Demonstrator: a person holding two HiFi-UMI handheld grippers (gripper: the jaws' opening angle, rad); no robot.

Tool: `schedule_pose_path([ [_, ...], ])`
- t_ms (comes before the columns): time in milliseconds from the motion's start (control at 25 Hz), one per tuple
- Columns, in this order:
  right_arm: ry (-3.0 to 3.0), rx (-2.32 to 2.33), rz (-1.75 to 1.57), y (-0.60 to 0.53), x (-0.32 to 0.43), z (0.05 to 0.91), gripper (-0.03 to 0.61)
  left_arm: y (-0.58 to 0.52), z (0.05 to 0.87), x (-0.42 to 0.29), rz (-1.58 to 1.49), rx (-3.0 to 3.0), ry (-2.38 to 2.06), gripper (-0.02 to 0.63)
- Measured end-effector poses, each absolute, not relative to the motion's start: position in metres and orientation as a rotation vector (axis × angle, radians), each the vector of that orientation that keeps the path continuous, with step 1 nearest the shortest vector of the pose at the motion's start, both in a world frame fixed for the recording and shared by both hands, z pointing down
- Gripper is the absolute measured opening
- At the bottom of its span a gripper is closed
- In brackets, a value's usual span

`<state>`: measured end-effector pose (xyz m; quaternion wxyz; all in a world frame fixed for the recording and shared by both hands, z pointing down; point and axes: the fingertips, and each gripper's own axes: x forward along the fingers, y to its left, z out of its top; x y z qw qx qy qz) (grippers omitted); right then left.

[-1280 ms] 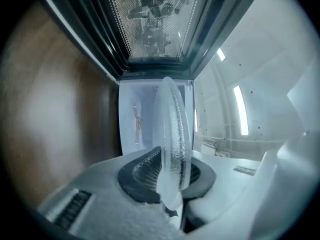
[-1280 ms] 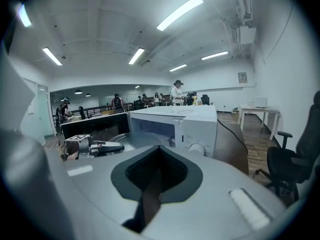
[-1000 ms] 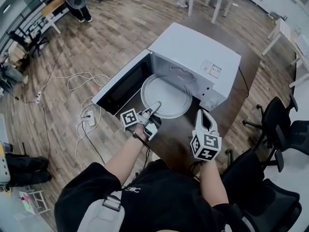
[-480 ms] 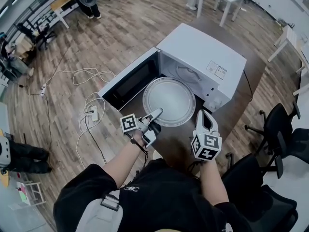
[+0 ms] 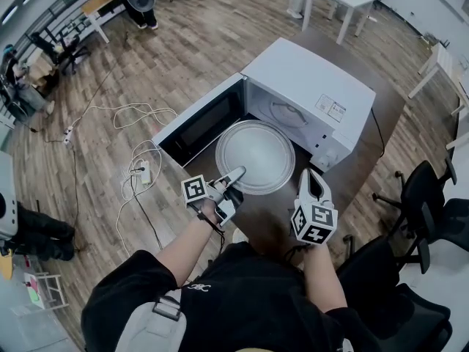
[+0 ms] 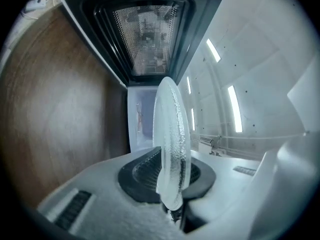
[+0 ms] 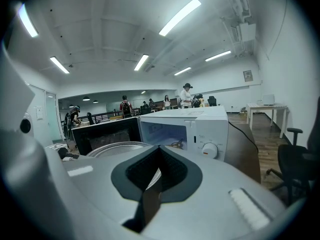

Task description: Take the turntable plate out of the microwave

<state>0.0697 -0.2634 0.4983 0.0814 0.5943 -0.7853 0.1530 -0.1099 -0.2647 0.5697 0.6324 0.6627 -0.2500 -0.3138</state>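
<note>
Glass turntable plate (image 5: pixel 256 157) clamped at near rim by my left gripper (image 5: pixel 233 176), level ahead of it, just outside microwave (image 5: pixel 315 86) mouth, over brown table (image 5: pixel 272 210). Right gripper (image 5: pixel 313 184) closed, empty, off to right. Sticker (image 5: pixel 331 108) on microwave top: print too small to read. Left gripper view alone shows plate edge-on, door mesh (image 6: pixel 147 34) beyond. Right gripper view alone shows control dial (image 7: pixel 209 149).

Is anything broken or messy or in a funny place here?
Nothing looks broken or spilled. The odd thing is the glass turntable plate: it hangs in front of the open microwave, pinched at its near rim by the left gripper alone. White cables also lie in loose loops on the floor.
</note>
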Motion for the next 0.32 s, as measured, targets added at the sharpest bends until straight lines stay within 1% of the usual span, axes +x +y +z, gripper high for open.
schedule_pose_path([
  [320,-2.339,1.776,0.482,-0.2648,0.0705,0.5058,0.005,-0.2690,0.5742,-0.1094,-0.721,1.508,-0.561,0.032],
])
